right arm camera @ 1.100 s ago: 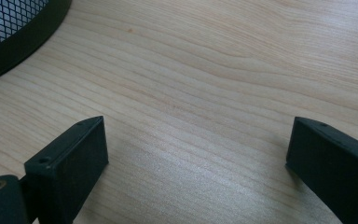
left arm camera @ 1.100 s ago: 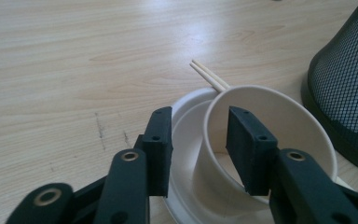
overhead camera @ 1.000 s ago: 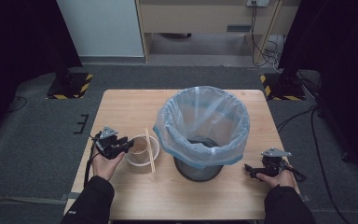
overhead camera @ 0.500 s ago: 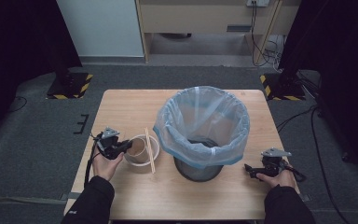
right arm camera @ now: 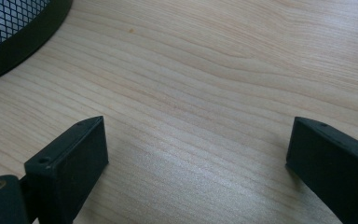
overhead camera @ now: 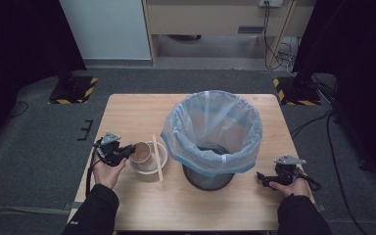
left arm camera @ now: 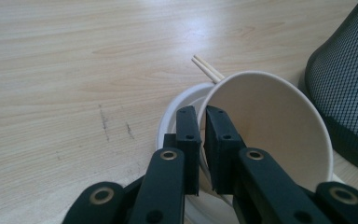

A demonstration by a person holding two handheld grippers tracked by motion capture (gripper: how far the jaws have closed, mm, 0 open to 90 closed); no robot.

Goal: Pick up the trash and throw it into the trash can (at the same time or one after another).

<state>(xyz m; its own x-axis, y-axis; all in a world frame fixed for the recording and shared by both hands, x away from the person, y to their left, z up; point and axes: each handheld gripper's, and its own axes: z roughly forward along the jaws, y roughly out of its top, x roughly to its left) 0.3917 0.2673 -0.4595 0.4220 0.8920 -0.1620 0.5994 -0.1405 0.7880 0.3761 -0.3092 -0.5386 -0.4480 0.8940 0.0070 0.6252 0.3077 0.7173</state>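
Note:
A paper cup, cream inside and brown outside, leans tilted in a white bowl at the table's left. My left gripper is shut on the cup's rim, with one jaw inside the cup and one outside. From above, the left gripper reaches the cup from the left, over the bowl. A pair of wooden chopsticks lies across the bowl; their tips poke out behind the cup. My right gripper rests open and empty on the wood at the front right.
A black mesh bin lined with a pale blue bag stands in the middle of the table, just right of the bowl and left of the right gripper. Bare wood lies behind the bowl.
My left gripper has edged slightly toward the bowl and cup. The right hand has kept still.

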